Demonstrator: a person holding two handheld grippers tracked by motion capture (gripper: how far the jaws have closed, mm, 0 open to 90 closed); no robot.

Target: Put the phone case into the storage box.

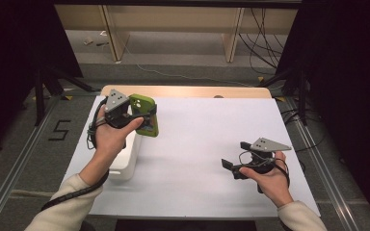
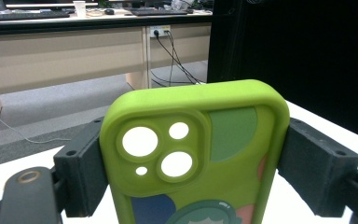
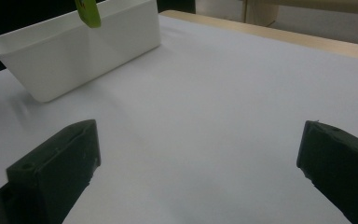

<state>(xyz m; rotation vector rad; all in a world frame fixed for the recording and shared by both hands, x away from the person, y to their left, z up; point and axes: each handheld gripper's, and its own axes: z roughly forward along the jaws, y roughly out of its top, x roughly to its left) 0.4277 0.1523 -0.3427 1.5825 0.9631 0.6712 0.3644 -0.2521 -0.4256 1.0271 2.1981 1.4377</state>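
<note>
left gripper [image 1: 134, 114] clamping lime-green rubbery phone case [image 2: 193, 154] by side edges, holding it raised above white rectangular plastic bin [image 3: 74, 51], likely for dropping in. right gripper [image 3: 200, 172] idling over table, jaws standing wide apart, empty.

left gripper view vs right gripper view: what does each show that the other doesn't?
Left gripper view: the left gripper clamped on the lime-green rubber phone case by its side edges, its camera cutouts, and desks with cables behind. Right gripper view: the right gripper with jaws wide apart and nothing between them, and the white plastic bin. Both: the white tabletop and the case.
</note>
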